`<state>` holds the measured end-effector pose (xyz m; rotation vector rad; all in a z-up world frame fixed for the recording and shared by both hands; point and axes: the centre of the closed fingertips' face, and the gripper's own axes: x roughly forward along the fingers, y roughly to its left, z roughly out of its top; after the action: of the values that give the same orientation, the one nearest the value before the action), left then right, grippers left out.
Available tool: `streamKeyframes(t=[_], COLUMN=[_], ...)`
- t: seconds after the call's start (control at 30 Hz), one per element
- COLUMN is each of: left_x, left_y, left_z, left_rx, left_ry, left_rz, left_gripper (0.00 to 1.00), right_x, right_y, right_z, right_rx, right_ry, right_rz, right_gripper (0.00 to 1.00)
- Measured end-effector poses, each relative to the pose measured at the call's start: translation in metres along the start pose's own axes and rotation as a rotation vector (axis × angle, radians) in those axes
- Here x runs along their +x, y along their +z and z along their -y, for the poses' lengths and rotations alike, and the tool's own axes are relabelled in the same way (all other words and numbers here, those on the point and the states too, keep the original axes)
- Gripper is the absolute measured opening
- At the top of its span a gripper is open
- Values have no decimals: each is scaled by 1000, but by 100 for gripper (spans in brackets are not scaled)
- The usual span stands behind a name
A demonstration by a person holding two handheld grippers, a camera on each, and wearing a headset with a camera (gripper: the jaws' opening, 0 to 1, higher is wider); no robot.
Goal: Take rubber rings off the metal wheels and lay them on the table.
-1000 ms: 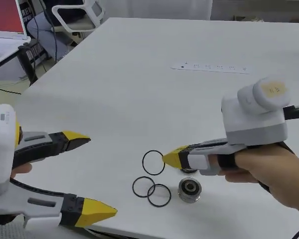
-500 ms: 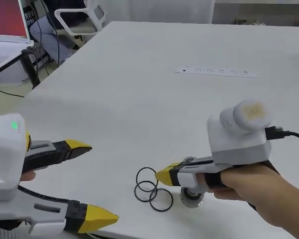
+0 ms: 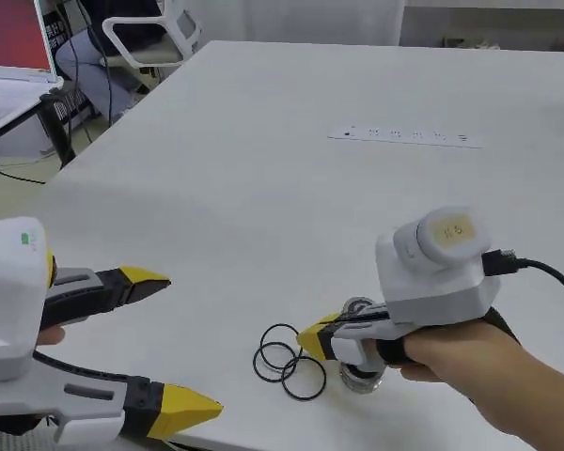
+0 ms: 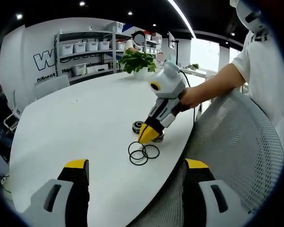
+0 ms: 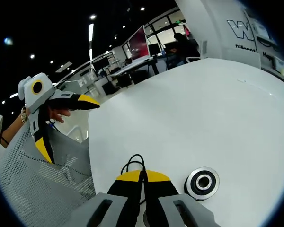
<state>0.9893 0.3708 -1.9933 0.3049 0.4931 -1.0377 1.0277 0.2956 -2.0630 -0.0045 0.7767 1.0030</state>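
**Right gripper sinking over the metal wheels**

I am holding its jaws pressed together, though I cannot tell whether a ring is nipped between them. Over the last second it has been dropping from beside the farthest ring to low over the wheels. The left gripper is waiting, jaws spread wide. Three rubber rings are lying bunched on the table (already off), so I am probably lining up another pull.

The white table in front of me carries three black rings, overlapping one another close to my edge. A wheel sits just beside them, with a second wheel just behind it. A power strip lies well apart, farther across.
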Motion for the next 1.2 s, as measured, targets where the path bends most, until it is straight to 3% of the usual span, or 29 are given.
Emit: streamKeyframes(t=[0.43,0.67,0.9,1.2], left_x=[0,-1,0,0], left_y=[-1,-1,-2,-2], left_z=[1,1,1,2], left_rx=[-6,-8,-8,-6], left_ry=[2,5,3,-4], left_rz=[-7,-7,-8,-15], left_gripper=[78,78,78,78], right_x=[1,-2,-12,-31], right_y=[-7,-3,10,32], right_z=[5,8,13,20], right_rx=[-60,-50,-28,-107], right_ry=[-36,-42,-53,-91], right_rz=[-32,-15,24,79], right_gripper=[2,2,5,10])
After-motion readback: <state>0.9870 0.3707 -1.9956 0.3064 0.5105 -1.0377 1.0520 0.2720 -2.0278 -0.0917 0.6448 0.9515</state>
